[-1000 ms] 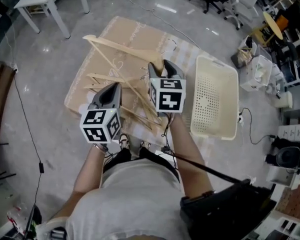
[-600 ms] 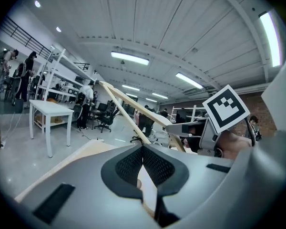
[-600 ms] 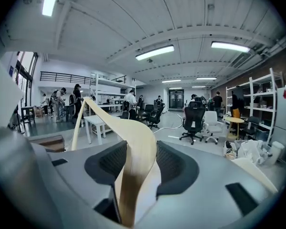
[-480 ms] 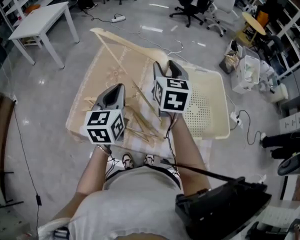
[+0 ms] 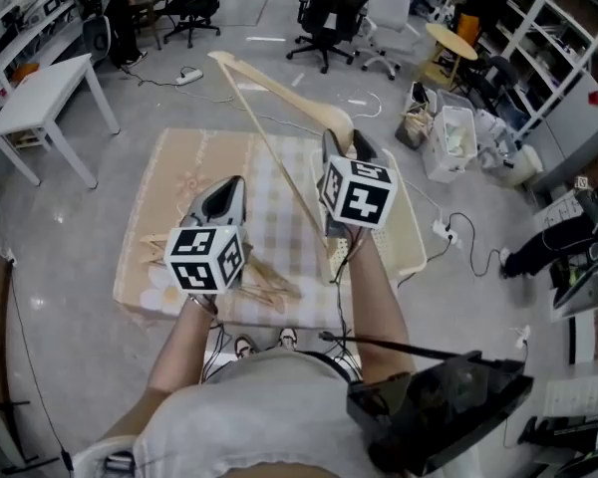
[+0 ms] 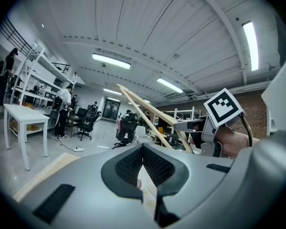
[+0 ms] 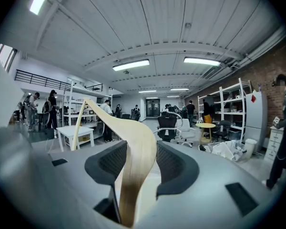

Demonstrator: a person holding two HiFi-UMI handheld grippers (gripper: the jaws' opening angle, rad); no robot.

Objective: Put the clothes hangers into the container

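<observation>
My right gripper (image 5: 344, 145) is shut on a pale wooden clothes hanger (image 5: 279, 83) and holds it high above the mat; its arm curves up and left and its bar slants down. In the right gripper view the hanger (image 7: 133, 142) stands clamped between the pads of the right gripper (image 7: 140, 151). My left gripper (image 5: 224, 189) hangs shut and empty over the mat, above several more hangers (image 5: 264, 279). The left gripper view shows the left gripper (image 6: 142, 149) with pads touching and the raised hanger (image 6: 152, 111) beyond. The cream container (image 5: 416, 239) lies mostly hidden behind my right hand.
A beige patterned mat (image 5: 179, 167) covers the floor under the work. A white table (image 5: 40, 98) stands at the left, office chairs (image 5: 329, 18) at the back, white bins and bags (image 5: 448, 137) and a floor cable (image 5: 458, 232) at the right.
The right gripper has raised the hanger higher and carried it right, over the container. The left gripper stayed shut over the pile. The head view has tilted upward.
</observation>
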